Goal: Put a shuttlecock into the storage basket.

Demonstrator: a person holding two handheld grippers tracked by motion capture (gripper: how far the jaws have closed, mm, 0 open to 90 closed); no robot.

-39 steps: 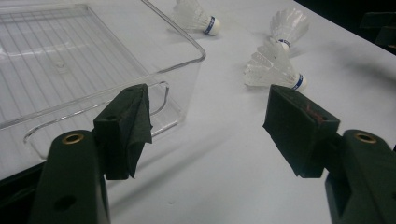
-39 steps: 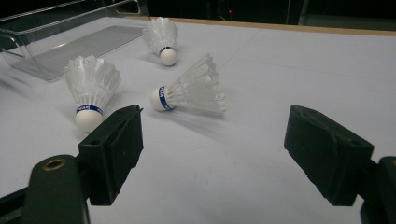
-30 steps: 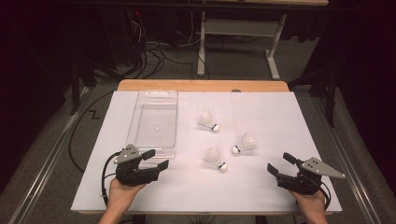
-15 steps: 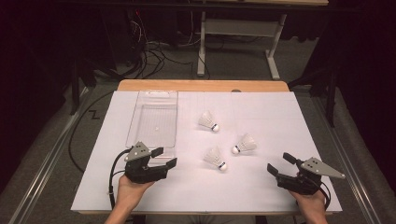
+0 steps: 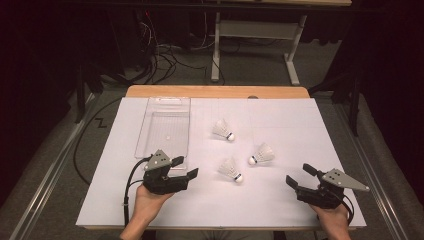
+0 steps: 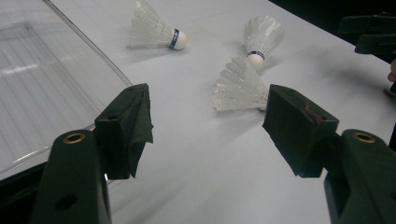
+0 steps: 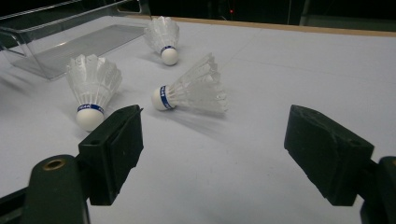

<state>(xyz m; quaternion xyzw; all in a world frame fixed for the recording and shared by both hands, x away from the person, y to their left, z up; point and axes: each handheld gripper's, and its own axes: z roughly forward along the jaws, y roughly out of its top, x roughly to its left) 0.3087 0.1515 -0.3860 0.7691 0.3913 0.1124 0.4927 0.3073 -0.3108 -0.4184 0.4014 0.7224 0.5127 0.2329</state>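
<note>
Both hand-held black two-jaw grippers, left [image 5: 186,167] and right [image 5: 299,176], carry a grey three-cornered top plate. Brass-coloured rivets sit in the arms, dark foam pads [image 6: 135,126] line the jaws. Black cable [image 5: 128,190] trails from the left one; bare forearms, no sleeves.

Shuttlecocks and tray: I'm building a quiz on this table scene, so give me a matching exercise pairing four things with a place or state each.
Column one:
1. clear plastic rectangular tray
2. left tool
3. right tool
4. white feathered shuttlecock nearest the left tool

Column two:
A. open, at the table's near right corner
B. lying on its side on the white table cover
C. empty, at the far left of the table
D. open, just in front of the tray's near edge

Pairs: 1-C, 2-D, 3-A, 4-B
</note>
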